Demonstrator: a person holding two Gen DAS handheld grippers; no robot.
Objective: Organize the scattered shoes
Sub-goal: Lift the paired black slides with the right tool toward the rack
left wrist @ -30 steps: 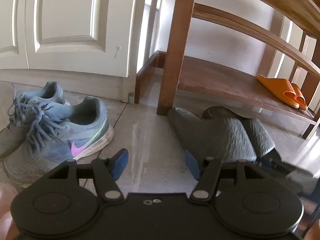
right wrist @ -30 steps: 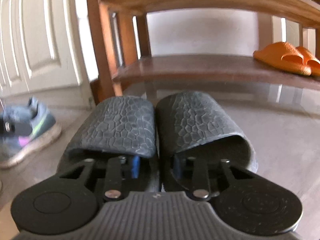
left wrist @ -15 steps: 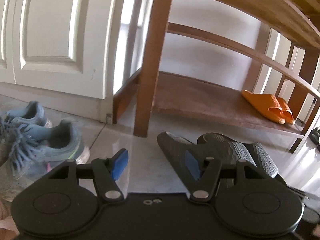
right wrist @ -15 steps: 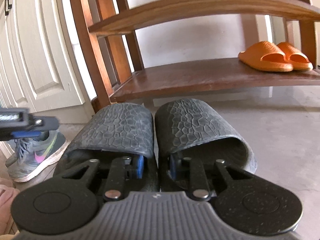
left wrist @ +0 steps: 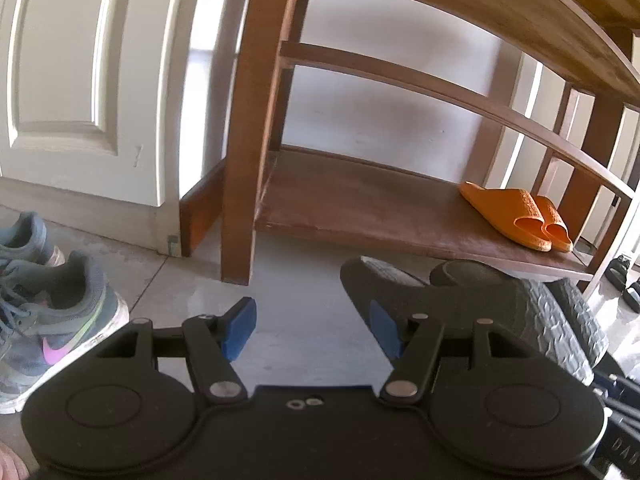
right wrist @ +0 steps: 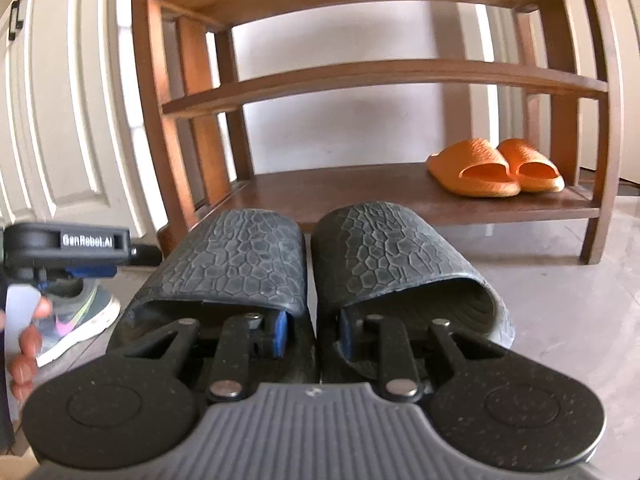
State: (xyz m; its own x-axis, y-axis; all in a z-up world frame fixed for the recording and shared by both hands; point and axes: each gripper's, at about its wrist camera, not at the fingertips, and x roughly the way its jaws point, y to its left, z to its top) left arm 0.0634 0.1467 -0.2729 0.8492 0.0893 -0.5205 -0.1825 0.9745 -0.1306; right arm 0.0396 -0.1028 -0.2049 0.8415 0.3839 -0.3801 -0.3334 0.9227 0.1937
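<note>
Two black slippers [right wrist: 312,264] sit side by side in the right tongs [right wrist: 310,334], whose blue pads reach one into each slipper and press the two inner walls together between them, so the jaws stand nearly closed on the pair. The slippers point toes-first at a wooden shoe rack [right wrist: 384,76], close in front of its bottom shelf; I cannot tell for certain whether they are off the floor. On that bottom shelf, toward its right end, a pair of orange slippers [right wrist: 494,172] lies neatly together, while the left part of the shelf is bare wood. In the left wrist view the left tongs [left wrist: 312,330] hang wide open with nothing between the blue pads [left wrist: 240,328], over the grey tiled floor [left wrist: 296,288] just in front of the rack's front left leg [left wrist: 246,136]. The black slippers show there to the right of these tongs, near the rack's lower shelf edge. A pair of grey running shoes [left wrist: 48,312] with a pink mark and blue laces stands on the floor at the left, by a white panelled door [left wrist: 80,80], well apart from the rack. In the right wrist view the left tongs appear at the left edge, with a person's fingers [right wrist: 24,344] around the handle.
</note>
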